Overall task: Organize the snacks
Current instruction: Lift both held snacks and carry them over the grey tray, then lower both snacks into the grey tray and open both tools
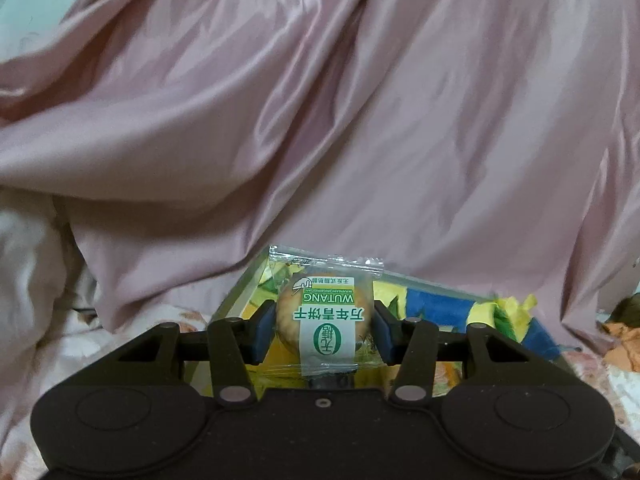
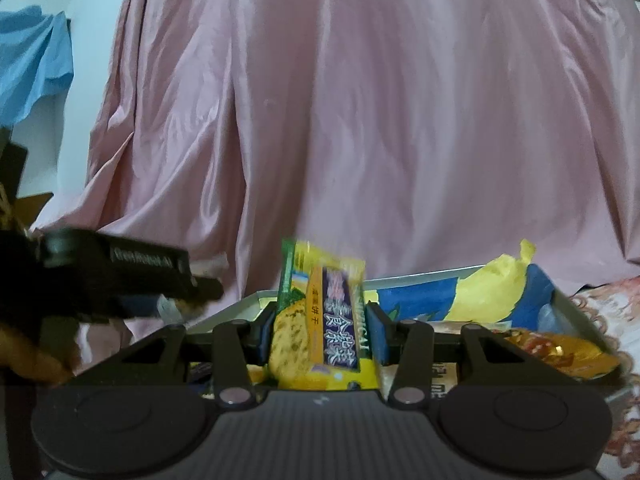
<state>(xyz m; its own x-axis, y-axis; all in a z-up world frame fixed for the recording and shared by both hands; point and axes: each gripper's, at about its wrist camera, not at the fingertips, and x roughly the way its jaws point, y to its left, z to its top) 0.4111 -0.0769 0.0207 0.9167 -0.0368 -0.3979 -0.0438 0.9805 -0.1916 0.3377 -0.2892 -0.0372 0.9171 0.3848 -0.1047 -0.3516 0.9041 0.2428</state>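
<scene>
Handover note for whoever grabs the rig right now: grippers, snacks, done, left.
Left gripper: shut on a clear-wrapped WUTANG biscuit, held above the near edge of the tray.
Right gripper: shut on a yellow-green biscuit pack, also over the tray.
Tray: already holds a blue-and-yellow bag and an orange packet; other contents are hidden by the grippers.
Done: both snacks picked up.
Left: neither held pack is set down yet; probably place both in the tray. Whether loose snacks remain elsewhere cannot be seen.
Backdrop is pink fabric.
</scene>
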